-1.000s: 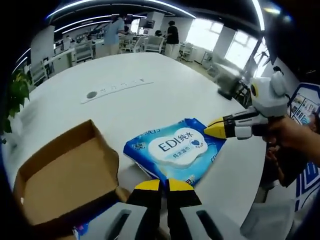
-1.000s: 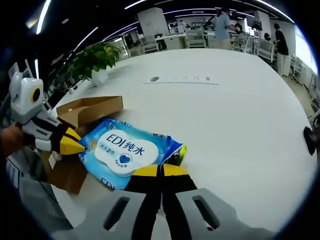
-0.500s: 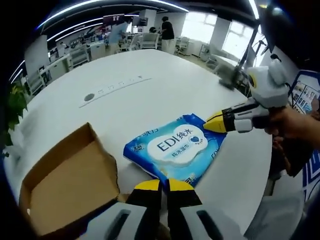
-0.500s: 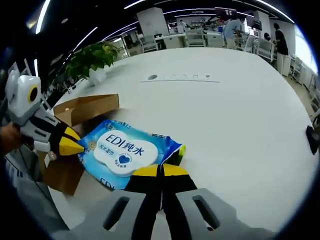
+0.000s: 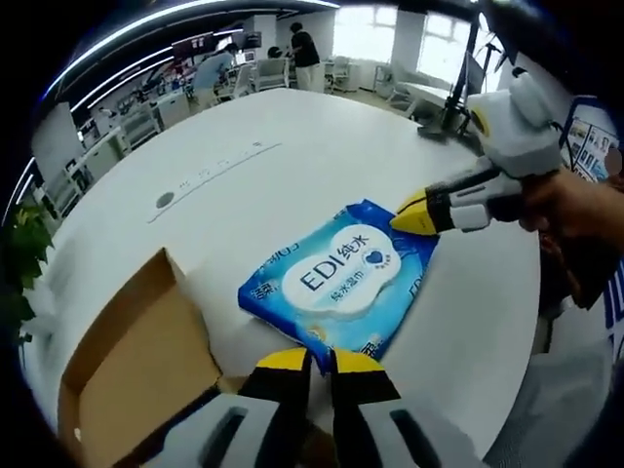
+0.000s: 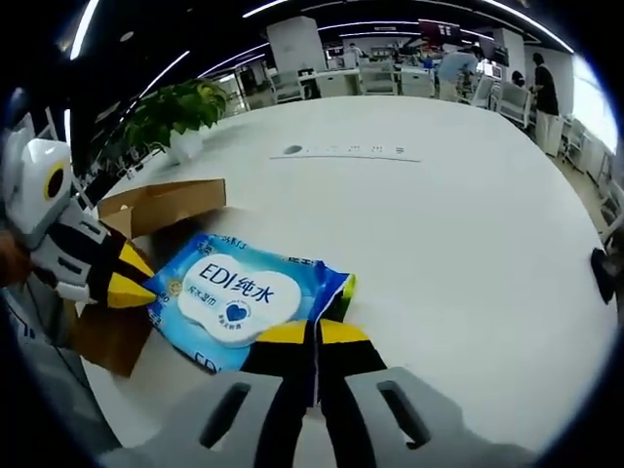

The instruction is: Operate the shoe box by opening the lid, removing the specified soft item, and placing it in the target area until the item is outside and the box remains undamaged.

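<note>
Wipes pack (image 5: 341,285): blue, white label reading EDI, out of the box, held between the two grippers over the white table (image 5: 292,166).
Left gripper (image 5: 310,361): yellow-tipped jaws closed on the pack's near edge.
Right gripper (image 6: 314,333): jaws pressed together, pinching the opposite corner of the pack.
Shoe box (image 5: 136,380): brown cardboard, open, just beside the pack; interior looks bare, though partly cut off.
Plant (image 6: 175,112): on the table beyond the box.

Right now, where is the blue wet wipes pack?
The wet wipes pack lies flat on the white table, outside and beside the open cardboard box, held at opposite corners by the left gripper and the right gripper.
</note>
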`<action>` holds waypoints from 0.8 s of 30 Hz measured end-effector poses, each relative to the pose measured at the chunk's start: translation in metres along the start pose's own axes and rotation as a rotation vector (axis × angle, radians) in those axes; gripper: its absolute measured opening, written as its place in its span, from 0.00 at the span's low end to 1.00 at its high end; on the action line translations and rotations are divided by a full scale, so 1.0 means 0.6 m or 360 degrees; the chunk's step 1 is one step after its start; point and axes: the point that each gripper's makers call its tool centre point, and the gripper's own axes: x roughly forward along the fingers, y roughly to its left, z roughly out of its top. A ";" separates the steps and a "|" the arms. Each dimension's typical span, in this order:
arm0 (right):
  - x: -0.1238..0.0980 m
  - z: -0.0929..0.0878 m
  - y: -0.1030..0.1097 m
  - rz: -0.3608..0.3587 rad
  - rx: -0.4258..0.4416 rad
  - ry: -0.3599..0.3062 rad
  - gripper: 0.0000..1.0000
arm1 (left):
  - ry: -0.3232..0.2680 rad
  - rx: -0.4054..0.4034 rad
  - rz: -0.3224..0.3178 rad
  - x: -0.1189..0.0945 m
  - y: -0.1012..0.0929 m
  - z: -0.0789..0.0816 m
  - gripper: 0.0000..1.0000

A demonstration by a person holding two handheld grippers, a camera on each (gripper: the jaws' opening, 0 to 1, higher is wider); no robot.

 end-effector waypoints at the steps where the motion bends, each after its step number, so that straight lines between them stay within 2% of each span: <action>1: 0.000 0.000 0.000 -0.0001 0.0001 -0.0002 0.01 | 0.0005 -0.0007 -0.0004 -0.001 -0.001 -0.002 0.08; 6: -0.004 0.003 -0.004 -0.0031 0.0005 -0.0023 0.03 | -0.0049 -0.0032 -0.0010 -0.020 -0.004 0.001 0.08; 14: -0.022 0.005 0.001 -0.0043 -0.0016 -0.0031 0.08 | -0.0122 -0.0067 -0.0024 -0.050 -0.009 0.004 0.15; 21: -0.044 0.005 0.009 -0.0043 -0.0038 -0.0034 0.15 | -0.0166 -0.0168 -0.0109 -0.075 -0.021 0.003 0.20; 24: -0.057 0.006 0.015 -0.0040 -0.0047 -0.0035 0.16 | -0.0189 -0.0178 -0.0114 -0.087 -0.019 0.004 0.21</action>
